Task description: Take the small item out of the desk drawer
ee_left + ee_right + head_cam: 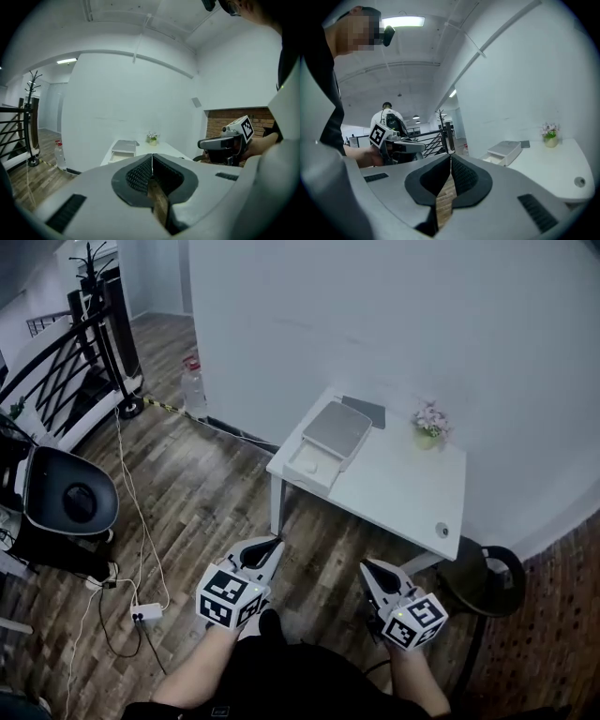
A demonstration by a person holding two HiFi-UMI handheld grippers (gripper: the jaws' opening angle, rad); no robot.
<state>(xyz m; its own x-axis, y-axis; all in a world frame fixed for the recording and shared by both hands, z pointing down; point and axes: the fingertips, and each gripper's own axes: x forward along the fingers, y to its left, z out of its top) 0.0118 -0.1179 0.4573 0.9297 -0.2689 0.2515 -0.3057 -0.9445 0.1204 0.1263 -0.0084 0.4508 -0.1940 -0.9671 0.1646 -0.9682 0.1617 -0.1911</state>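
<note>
A small white desktop drawer unit [336,431] stands on the white desk [398,488], near its far left corner. Its drawer [314,465] is pulled out toward the desk's left edge, with a small pale item [310,465] inside. My left gripper [274,549] and right gripper [367,568] hover side by side over the wood floor, short of the desk. Both are shut with nothing between the jaws. The left gripper view shows the unit [124,146] far ahead beyond its shut tips [152,156]. The right gripper view has the unit [505,151] off to the right of its tips [450,157].
A flower pot [428,424], a dark flat pad [366,410] and a small round object [442,531] are on the desk. A black chair [70,498], a power strip [145,613] with cables, a water bottle [194,385] and a coat stand [103,296] are at the left. A round black base [487,577] lies right.
</note>
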